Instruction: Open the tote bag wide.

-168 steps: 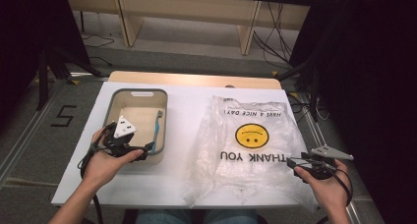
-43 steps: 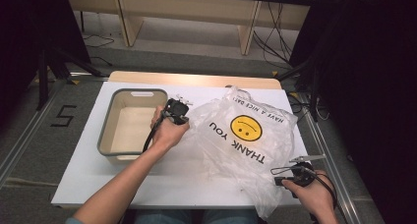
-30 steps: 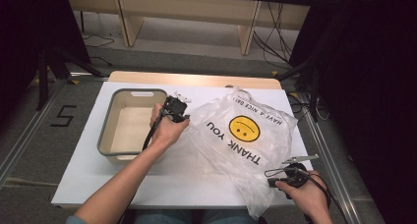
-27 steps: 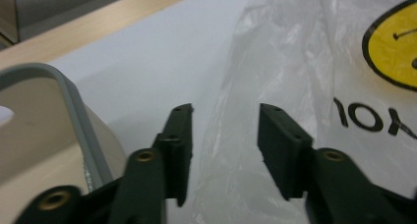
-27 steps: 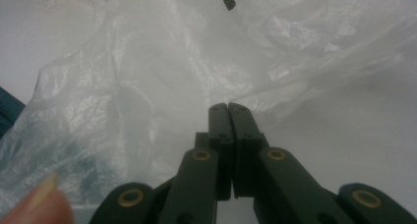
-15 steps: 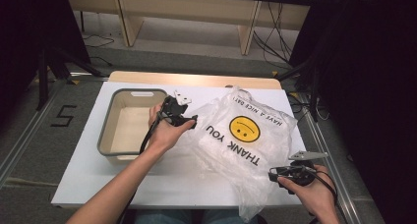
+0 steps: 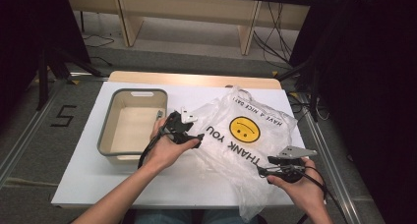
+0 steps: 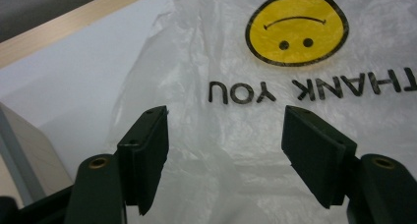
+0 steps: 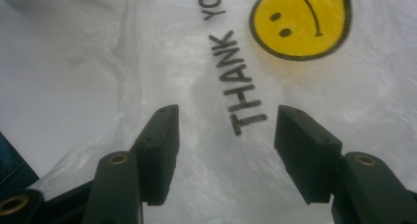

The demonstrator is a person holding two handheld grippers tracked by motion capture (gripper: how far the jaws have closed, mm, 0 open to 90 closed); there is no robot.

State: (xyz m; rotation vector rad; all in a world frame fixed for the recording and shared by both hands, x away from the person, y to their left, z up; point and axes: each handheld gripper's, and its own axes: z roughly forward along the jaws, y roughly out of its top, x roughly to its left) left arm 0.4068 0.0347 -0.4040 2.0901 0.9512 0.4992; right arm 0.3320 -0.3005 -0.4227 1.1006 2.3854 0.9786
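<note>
Plastic bag (image 7: 246,140) lies beside grey bin (image 7: 105,135); both grippers' fingers just opened wide, holding nothing.

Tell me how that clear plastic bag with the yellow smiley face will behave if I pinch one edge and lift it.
The clear plastic bag with the yellow smiley face will probably flop and drape, since its thin film lies crumpled and wrinkled on the white table. It is likely very light, as it looks flat and empty. The glossy film may slip between the jaws.
</note>
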